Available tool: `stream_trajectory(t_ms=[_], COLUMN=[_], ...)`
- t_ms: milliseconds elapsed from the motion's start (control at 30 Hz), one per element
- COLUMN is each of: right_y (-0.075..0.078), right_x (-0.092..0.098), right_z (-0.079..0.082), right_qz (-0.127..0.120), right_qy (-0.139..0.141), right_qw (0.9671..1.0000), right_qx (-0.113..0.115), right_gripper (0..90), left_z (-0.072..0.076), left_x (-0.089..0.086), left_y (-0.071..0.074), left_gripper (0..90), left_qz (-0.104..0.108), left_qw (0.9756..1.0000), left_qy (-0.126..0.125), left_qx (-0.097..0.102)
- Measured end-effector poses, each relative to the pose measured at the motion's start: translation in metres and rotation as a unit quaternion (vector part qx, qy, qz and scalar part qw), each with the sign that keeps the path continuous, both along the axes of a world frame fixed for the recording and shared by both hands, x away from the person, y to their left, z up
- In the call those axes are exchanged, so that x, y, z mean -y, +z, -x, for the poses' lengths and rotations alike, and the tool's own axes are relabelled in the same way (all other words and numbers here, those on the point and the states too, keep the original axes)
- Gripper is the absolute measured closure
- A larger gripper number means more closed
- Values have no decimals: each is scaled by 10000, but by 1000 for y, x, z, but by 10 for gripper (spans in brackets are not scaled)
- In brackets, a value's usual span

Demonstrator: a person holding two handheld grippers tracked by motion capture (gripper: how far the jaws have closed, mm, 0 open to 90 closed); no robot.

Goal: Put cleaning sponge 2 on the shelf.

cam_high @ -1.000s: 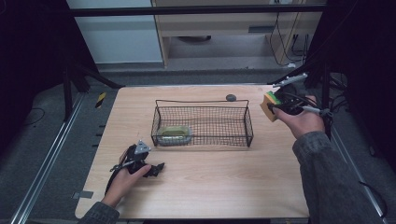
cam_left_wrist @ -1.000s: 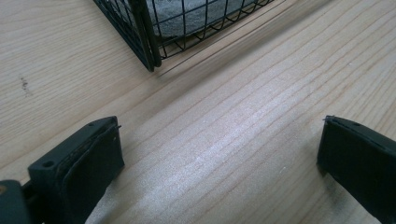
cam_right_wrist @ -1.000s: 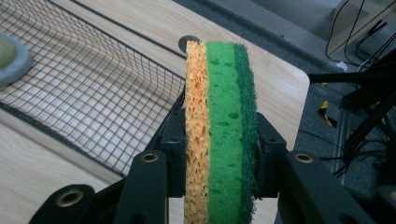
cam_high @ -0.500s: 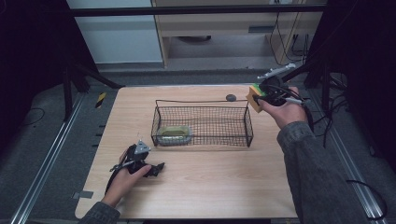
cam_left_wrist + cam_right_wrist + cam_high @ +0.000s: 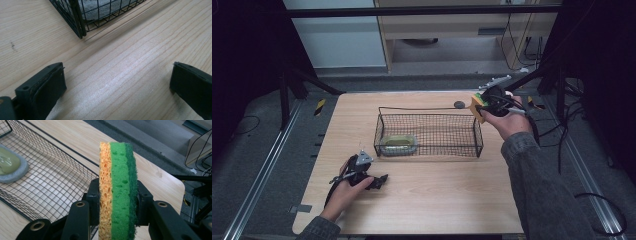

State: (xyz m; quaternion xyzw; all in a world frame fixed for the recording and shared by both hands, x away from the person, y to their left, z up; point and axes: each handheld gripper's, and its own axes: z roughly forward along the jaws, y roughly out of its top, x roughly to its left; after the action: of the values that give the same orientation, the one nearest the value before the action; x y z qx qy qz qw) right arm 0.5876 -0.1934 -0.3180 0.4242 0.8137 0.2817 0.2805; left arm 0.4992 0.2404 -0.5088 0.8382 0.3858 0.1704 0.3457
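A black wire basket (image 5: 428,145) stands in the middle of the wooden table (image 5: 422,200). Inside it at the left lies a green and grey sponge (image 5: 398,144), also seen in the right gripper view (image 5: 10,167). My right gripper (image 5: 484,105) is shut on an orange and green sponge (image 5: 117,190), held on edge in the air over the basket's far right corner (image 5: 477,106). My left gripper (image 5: 379,181) rests on the table in front of the basket's left end, its jaws wide open with bare wood between them (image 5: 117,82). The basket's corner (image 5: 80,25) shows beyond them.
A small dark round object (image 5: 459,104) lies on the table behind the basket. Metal rails (image 5: 267,165) run along both sides of the table. Cables (image 5: 562,130) hang at the right. A cabinet (image 5: 452,30) stands beyond the far edge.
My right gripper has carried the orange and green sponge leftward, from the table's right edge to above the basket's far right corner. The left gripper has stayed still.
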Motion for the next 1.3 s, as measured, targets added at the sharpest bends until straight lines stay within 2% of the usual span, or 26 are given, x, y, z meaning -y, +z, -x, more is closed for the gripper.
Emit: stream_trajectory(t_ms=[267,333,667,1033,1300], right_y=[-11,-16,-29,-43,-51], right_x=[-7,-8,-13,-16,-9], right_z=[0,-2,-7,-19,-23], right_qz=[-4,57,50,-140,-301], right_qy=[118,160,261,293,235], right_qw=[9999,9998,9995,9988,9979], right_qx=[-15,-55,-189,-378,-525], right_gripper=[647,647,646,646,646], left_z=[-1,-1,-1,-2,-2], left_x=[0,-1,-1,-1,-1], left_y=[0,0,0,0,0], left_gripper=[0,0,0,0,0], left_qz=[3,-1,-2,-1,5], left_qw=[10000,10000,10000,10000,10000], left_qy=[-37,-44,-50,-71,-73], left_qx=[0,0,2,5,-2])
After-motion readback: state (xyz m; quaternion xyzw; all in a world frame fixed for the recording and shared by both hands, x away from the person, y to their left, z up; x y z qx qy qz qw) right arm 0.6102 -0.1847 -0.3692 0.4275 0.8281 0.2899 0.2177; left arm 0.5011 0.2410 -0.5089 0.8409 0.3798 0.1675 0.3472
